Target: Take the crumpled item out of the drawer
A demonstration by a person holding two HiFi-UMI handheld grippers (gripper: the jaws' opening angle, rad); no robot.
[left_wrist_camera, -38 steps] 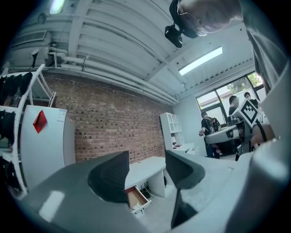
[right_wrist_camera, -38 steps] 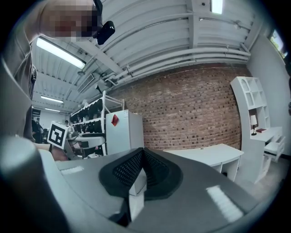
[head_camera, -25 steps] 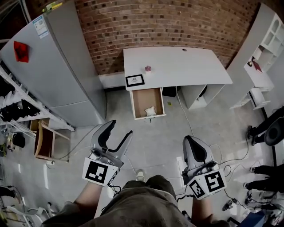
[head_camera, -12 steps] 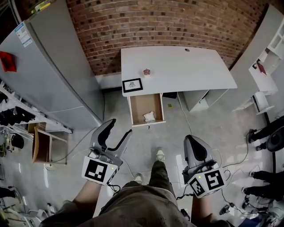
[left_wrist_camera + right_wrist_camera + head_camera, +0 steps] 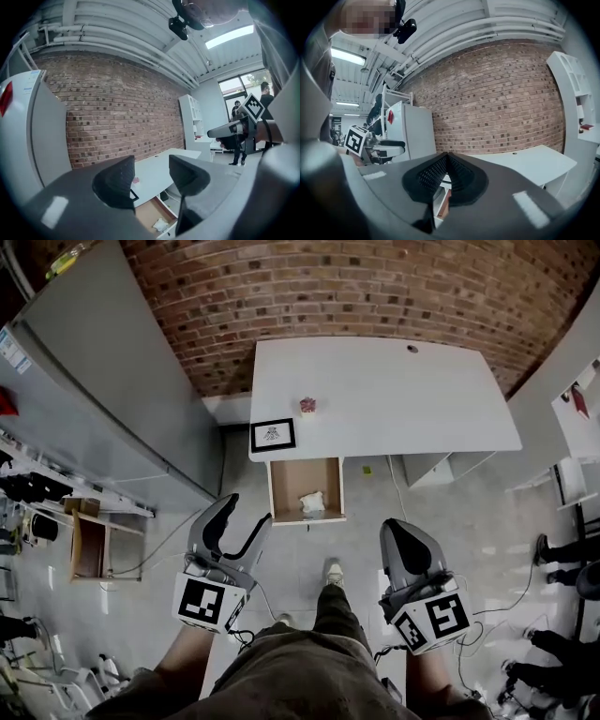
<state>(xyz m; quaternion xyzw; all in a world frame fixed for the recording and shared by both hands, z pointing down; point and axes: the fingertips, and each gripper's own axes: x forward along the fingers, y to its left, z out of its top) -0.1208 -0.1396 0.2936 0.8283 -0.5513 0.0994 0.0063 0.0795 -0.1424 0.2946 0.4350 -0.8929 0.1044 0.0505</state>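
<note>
The left gripper (image 5: 248,513) jaws stand wide apart, empty; the right gripper (image 5: 398,529) jaws are closed on nothing. The crumpled item (image 5: 312,502) lies in the open drawer (image 5: 284,486) at 12 o'clock, nearer than a second ago: approach continues, no reach yet

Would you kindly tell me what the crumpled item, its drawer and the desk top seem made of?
The crumpled white item looks like paper or tissue: matt, creased, though too small to be sure. The open drawer has a matt brown inside, probably wood or fibreboard. The white desk top looks like smooth laminate, flat and evenly coloured.
</note>
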